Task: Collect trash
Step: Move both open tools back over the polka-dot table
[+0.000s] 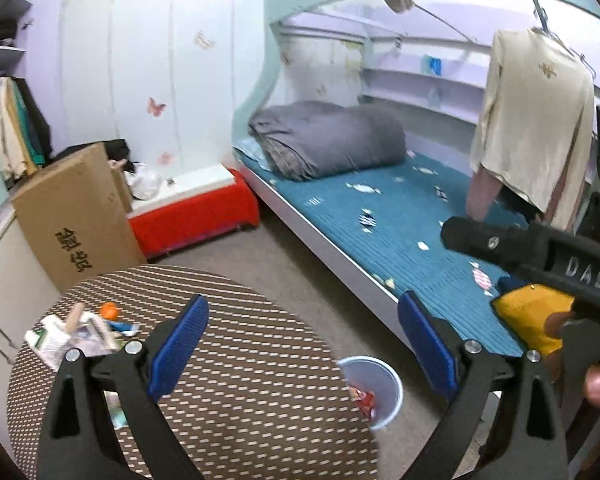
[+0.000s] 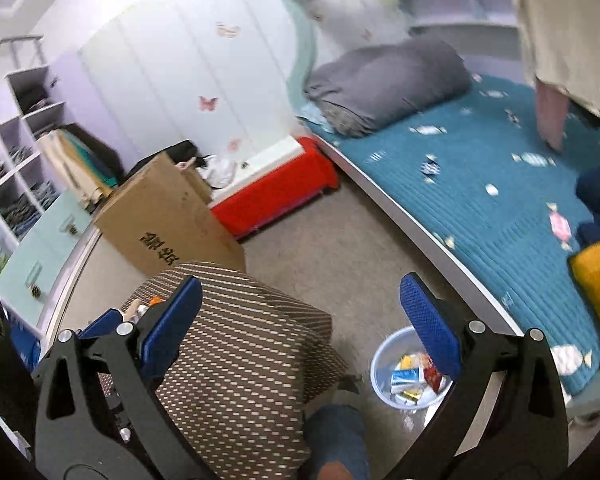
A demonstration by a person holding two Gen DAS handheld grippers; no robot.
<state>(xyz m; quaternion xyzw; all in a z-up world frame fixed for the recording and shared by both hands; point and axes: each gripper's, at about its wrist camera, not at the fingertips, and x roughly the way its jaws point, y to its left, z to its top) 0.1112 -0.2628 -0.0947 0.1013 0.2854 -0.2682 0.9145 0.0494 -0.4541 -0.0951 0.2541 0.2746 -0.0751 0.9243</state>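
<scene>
A pile of trash (image 1: 76, 334) lies at the far left of the round table (image 1: 236, 360) with the brown patterned cloth: white paper packets, a wooden stick, an orange piece and a blue wrapper. A pale blue bin (image 1: 374, 390) on the floor right of the table holds wrappers; it also shows in the right wrist view (image 2: 410, 372). My left gripper (image 1: 304, 344) is open and empty above the table's right part. My right gripper (image 2: 300, 324) is open and empty, above the floor between the table (image 2: 240, 344) and the bin. A little trash (image 2: 140, 308) peeks behind its left finger.
A bed with a teal cover (image 1: 400, 220) and a grey rolled quilt (image 1: 328, 140) runs along the right. A cardboard box (image 1: 76, 216) and a red low bench (image 1: 196, 212) stand beyond the table. A yellow cushion (image 1: 536, 316) lies on the bed. The person's knee (image 2: 336, 436) is below.
</scene>
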